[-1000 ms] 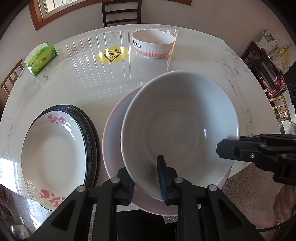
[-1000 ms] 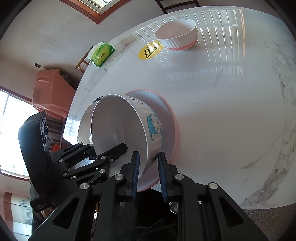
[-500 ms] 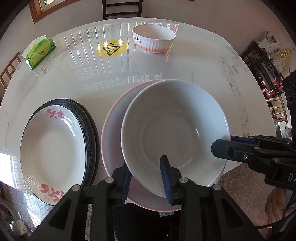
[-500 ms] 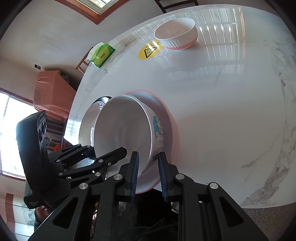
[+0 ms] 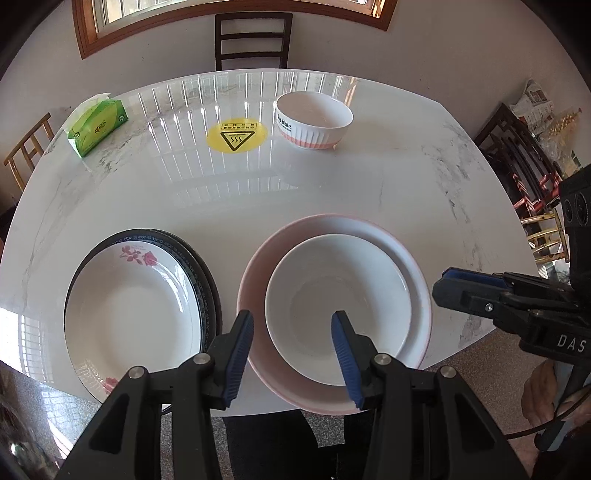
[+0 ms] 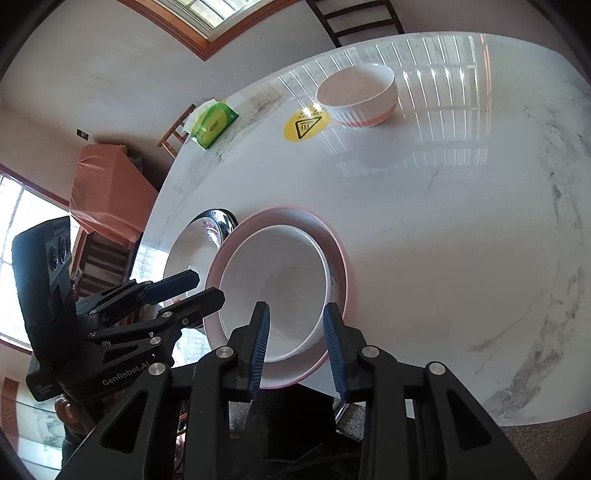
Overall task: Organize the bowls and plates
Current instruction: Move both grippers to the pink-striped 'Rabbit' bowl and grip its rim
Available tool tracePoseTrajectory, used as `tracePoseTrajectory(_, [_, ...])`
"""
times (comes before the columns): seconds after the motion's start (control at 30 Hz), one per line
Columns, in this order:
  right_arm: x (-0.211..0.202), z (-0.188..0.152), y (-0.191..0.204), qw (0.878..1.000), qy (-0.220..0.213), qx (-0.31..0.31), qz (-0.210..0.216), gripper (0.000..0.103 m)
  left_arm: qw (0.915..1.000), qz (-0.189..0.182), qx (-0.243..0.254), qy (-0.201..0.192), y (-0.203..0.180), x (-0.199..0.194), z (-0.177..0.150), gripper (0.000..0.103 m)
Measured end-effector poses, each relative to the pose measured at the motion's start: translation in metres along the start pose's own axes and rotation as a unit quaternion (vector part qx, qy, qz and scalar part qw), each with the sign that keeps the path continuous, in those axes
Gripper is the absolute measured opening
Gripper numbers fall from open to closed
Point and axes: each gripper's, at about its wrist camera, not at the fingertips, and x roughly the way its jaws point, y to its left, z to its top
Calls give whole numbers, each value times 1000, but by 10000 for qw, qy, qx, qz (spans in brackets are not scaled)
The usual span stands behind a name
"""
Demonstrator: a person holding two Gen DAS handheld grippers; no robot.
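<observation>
From my feeds, the floral plate (image 5: 133, 314) hides most of the dark-rimmed plate (image 5: 201, 266) beneath, and the white bowl (image 6: 273, 288) covers the pink plate's (image 6: 341, 266) centre.

We see a glossy white marble-patterned table (image 5: 332, 192) mirroring bright window bars, with a round yellow warning sticker (image 5: 236, 136) and a green tissue pack (image 5: 98, 127) on it. Behind it a dark slatted wooden chair (image 5: 253, 40) stands against a pale plaster wall (image 5: 424, 66), under a brown-framed window (image 5: 229, 11). A light wooden chair (image 5: 26, 151) sits at the left, dark red-brown chairs (image 5: 517, 166) at the right. Speckled grey flooring (image 5: 491, 362) shows below.
</observation>
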Motion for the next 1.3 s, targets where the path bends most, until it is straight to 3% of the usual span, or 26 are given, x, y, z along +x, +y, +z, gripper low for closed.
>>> tracePoseTrajectory(0.1, [-18, 4, -3, 9990, -351, -188, -183, 44, 9999, 82, -28, -50, 3, 1, 3, 45])
tracePoseTrajectory(0.37, [-23, 13, -27, 9933, -752, -399, -778, 45, 9998, 5, -181, -54, 12, 16, 21, 45])
tracePoseTrajectory(0.77, [1, 74, -73, 9951, -694, 112, -688, 48, 9986, -258, -336, -315, 34, 32, 97, 45])
tracePoseTrajectory(0.87, [4, 96, -79, 9954, -690, 247, -611, 58, 9984, -407, -258, -303, 33, 39, 123, 45])
tracePoseTrajectory(0.97, [12, 120, -88, 9958, -635, 396, -534, 59, 9978, -436, -224, -449, 31, 45, 146, 45])
tracePoseTrajectory(1.3, [46, 192, -102, 9944, -471, 694, -643, 58, 9992, -228, -318, -112, 33, 90, 212, 45])
